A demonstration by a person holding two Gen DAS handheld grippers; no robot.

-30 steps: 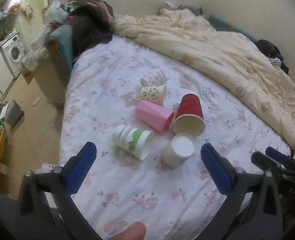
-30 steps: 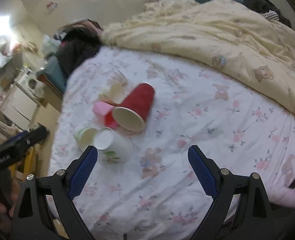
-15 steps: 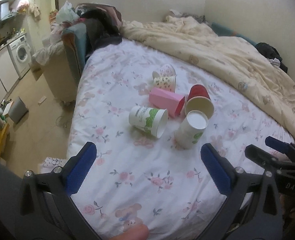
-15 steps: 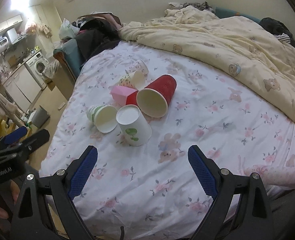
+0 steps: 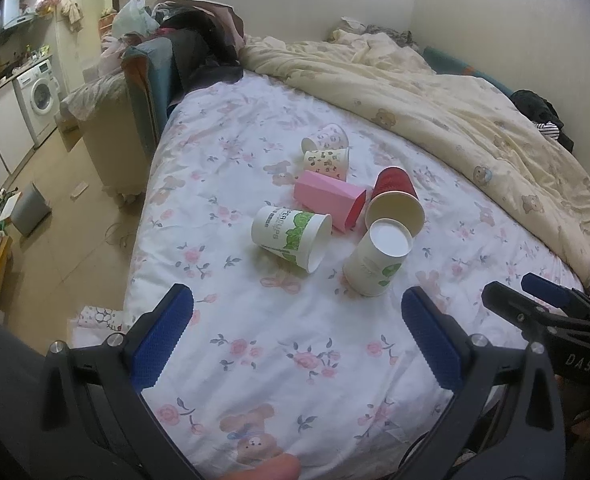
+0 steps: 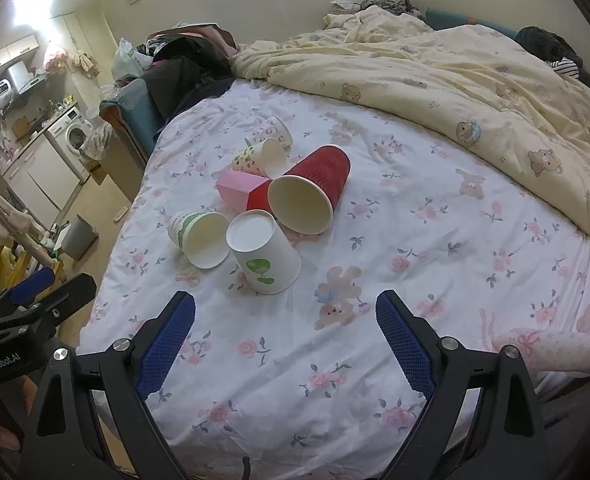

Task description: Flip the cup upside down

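Several paper cups sit clustered on the floral bed sheet (image 5: 255, 344). A white cup with a green print (image 5: 377, 264) (image 6: 264, 254) stands upside down, base up. A white and green cup (image 5: 291, 238) (image 6: 199, 238), a pink cup (image 5: 329, 198) (image 6: 241, 190), a red cup (image 5: 395, 202) (image 6: 315, 190) and two patterned cups (image 5: 327, 154) (image 6: 265, 148) lie on their sides. My left gripper (image 5: 295, 320) is open and empty, short of the cups. My right gripper (image 6: 285, 318) is open and empty, just short of the upside-down cup.
A cream duvet (image 5: 455, 92) (image 6: 475, 72) covers the bed's far right side. Clothes and a chair (image 5: 163, 76) stand at the bed's far left corner. The floor with a grey bin (image 5: 31, 208) and a washing machine (image 5: 39, 96) lies left of the bed.
Both grippers have drawn back and risen from the cups, so the cluster looks smaller and farther. The green-print cup stands upside down throughout. Both stay open.
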